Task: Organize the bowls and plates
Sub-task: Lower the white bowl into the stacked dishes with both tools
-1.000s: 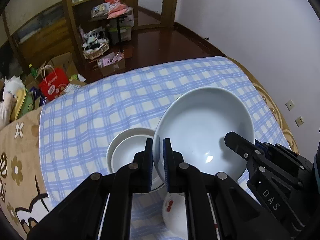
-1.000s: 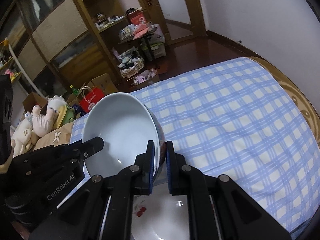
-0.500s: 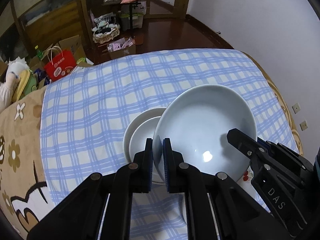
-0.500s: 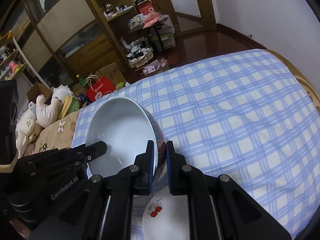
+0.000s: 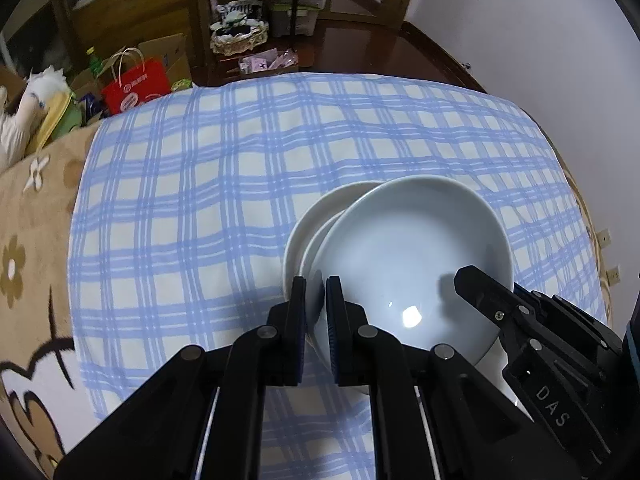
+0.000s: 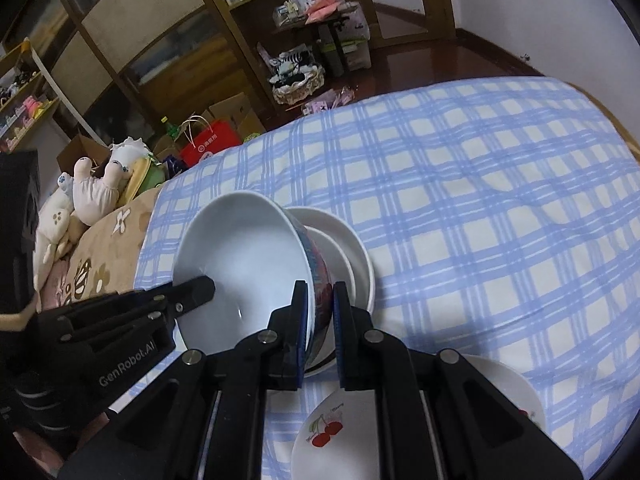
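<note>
Both grippers hold one large white bowl point(image 5: 412, 256) by opposite sides of its rim, tilted above the blue checked cloth point(image 5: 224, 184). My left gripper point(image 5: 316, 312) is shut on the bowl's near-left rim. In the right wrist view the same bowl point(image 6: 244, 264) shows a patterned outside wall, and my right gripper point(image 6: 320, 312) is shut on its right rim. Just beyond it sits a white plate point(image 6: 352, 248) with a smaller white dish nested in it; that plate point(image 5: 316, 216) peeks out left of the bowl in the left wrist view.
A white plate with a cherry print point(image 6: 352, 432) lies on the cloth under the right gripper. A beige flowered blanket point(image 5: 28, 248) borders the cloth on the left. Beyond the bed are a red bag point(image 5: 134, 84), boxes, shelves and a white wall.
Both grippers have sunk with the bowl, carrying it closer to the cloth and over the nested white plate. The cherry plate now lies more under the right gripper.
</note>
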The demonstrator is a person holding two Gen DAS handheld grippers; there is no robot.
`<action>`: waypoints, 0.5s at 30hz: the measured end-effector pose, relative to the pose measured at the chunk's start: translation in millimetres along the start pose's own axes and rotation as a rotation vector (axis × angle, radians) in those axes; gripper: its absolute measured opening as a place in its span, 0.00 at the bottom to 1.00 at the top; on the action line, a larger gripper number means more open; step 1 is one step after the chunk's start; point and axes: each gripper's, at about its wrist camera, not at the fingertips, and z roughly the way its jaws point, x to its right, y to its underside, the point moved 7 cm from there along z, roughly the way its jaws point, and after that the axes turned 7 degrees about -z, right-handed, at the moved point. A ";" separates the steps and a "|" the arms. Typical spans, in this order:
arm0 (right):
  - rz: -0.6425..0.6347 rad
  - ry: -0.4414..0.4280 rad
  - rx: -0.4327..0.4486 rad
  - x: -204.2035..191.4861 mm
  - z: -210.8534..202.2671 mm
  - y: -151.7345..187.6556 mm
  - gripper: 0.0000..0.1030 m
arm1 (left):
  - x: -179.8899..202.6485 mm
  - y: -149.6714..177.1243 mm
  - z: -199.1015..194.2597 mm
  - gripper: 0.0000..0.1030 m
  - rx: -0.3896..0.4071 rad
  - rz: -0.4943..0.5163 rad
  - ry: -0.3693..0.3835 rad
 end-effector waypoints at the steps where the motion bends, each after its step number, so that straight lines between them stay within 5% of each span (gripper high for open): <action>1: -0.011 -0.001 0.004 -1.9 1.3 -0.1 0.12 | -1.3 0.4 0.7 0.09 0.006 -0.003 -0.003; 15: -0.043 0.013 0.010 0.7 18.6 3.5 0.12 | -2.5 3.9 21.3 0.10 0.016 0.007 -0.018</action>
